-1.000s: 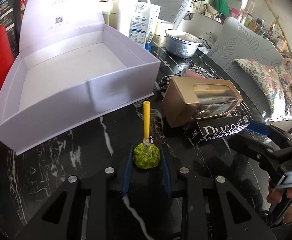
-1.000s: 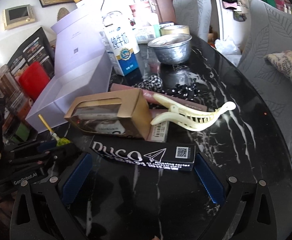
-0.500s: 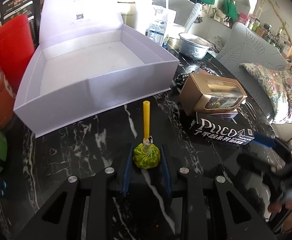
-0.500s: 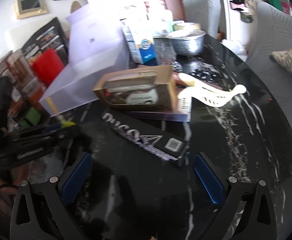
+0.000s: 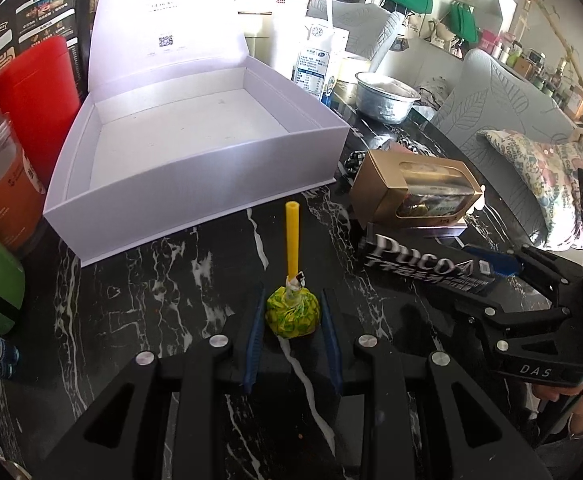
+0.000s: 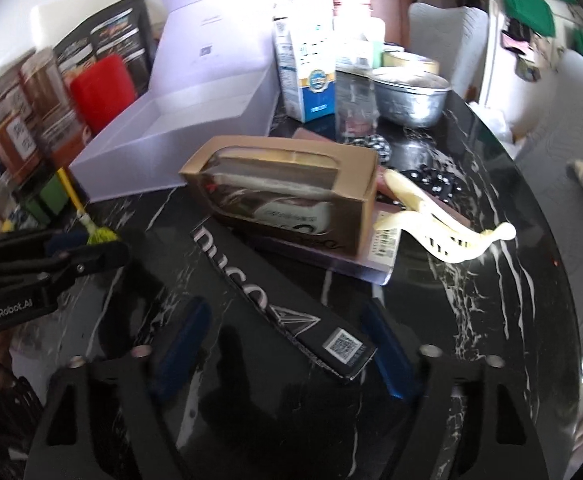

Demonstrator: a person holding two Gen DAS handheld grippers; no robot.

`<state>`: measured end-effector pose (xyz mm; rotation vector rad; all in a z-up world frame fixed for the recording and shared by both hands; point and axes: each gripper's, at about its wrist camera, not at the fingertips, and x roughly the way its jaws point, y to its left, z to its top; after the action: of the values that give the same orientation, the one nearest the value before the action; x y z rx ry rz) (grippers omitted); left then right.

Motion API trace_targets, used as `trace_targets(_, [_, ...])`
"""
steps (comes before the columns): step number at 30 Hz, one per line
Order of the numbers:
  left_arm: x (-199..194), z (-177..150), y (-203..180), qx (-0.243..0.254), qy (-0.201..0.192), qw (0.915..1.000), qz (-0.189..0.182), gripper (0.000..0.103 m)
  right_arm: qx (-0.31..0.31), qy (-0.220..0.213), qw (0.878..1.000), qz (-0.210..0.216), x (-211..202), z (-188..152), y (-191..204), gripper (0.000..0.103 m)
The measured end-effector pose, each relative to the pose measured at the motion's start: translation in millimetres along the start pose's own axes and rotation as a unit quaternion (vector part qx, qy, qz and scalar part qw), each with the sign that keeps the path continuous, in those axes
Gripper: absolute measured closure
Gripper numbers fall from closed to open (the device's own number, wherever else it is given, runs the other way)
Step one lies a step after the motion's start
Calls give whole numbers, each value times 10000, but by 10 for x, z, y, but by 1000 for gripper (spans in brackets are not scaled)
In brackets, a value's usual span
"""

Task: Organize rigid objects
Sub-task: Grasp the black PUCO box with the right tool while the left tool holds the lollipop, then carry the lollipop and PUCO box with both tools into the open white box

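Note:
My left gripper (image 5: 291, 316) is shut on a yellow-green wrapped lollipop (image 5: 292, 312) with a yellow stick, held above the black marble table. It also shows in the right wrist view (image 6: 99, 235). The open white box (image 5: 195, 184) stands just beyond it, empty. My right gripper (image 6: 287, 332) is open, its blue pads on either side of the near end of a long black "DUCO" box (image 6: 283, 308), which lies at an angle; contact is not clear. The DUCO box also shows in the left wrist view (image 5: 423, 266). A gold windowed box (image 6: 287, 192) lies behind it.
A cream hair clip (image 6: 439, 224) lies right of the gold box. A milk carton (image 6: 303, 72), a metal bowl (image 6: 411, 94) and a black-and-white cloth (image 6: 375, 146) stand at the back. Red and brown canisters (image 5: 31, 92) line the left side.
My left gripper has drawn back with the lollipop, so the white box looks farther. My right gripper has swung left, and its jaws have narrowed around the DUCO box end.

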<state>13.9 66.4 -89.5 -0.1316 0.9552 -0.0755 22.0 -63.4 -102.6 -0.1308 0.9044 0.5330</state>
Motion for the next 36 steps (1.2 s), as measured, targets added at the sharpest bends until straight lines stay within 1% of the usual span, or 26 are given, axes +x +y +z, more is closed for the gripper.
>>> trace_targets(1, [-7,-11,3,-1,7,10000,21,76,-72,28,10000,6,-10,-10,29,46])
trace_targets(2, [-11,-19,6,-2,8,10000,41,76,-153,50,9999,9,-23,-26,63,61])
trace_targets(3, [-21,-34,13,-5,8,10000,62,76,-192,67,9998,1,-30,-26,80,68])
trace_targets(6, [-62,-78,35,-24,7,9999,103,76,-298,79,9995,62,-68,-87,150,80])
trace_targets(8, [-100,-104,50,-37,-13,9999,137,76,-354,96,9993,55,-95,-125,209,83])
trace_targets(11, [-162,-140,66,-58,-51,9998,165,76,-317,28,9994,99,-155,-179,270,85])
trace_targets(18, [-348,-250,84,-90,-163,9995,267,76,-162,-305,9994,-15,-372,-262,366,85])
trace_targets(25, [-563,-336,70,-109,-288,9989,360,76,-214,-445,9988,51,-581,-367,516,85])
trace_targets(30, [-720,-335,63,-63,-390,9983,423,76,-217,-482,9985,139,-685,-402,632,85])
trace_targets(36, [-882,-242,77,-5,-543,9973,496,76,-238,-564,9978,244,-789,-388,728,85])
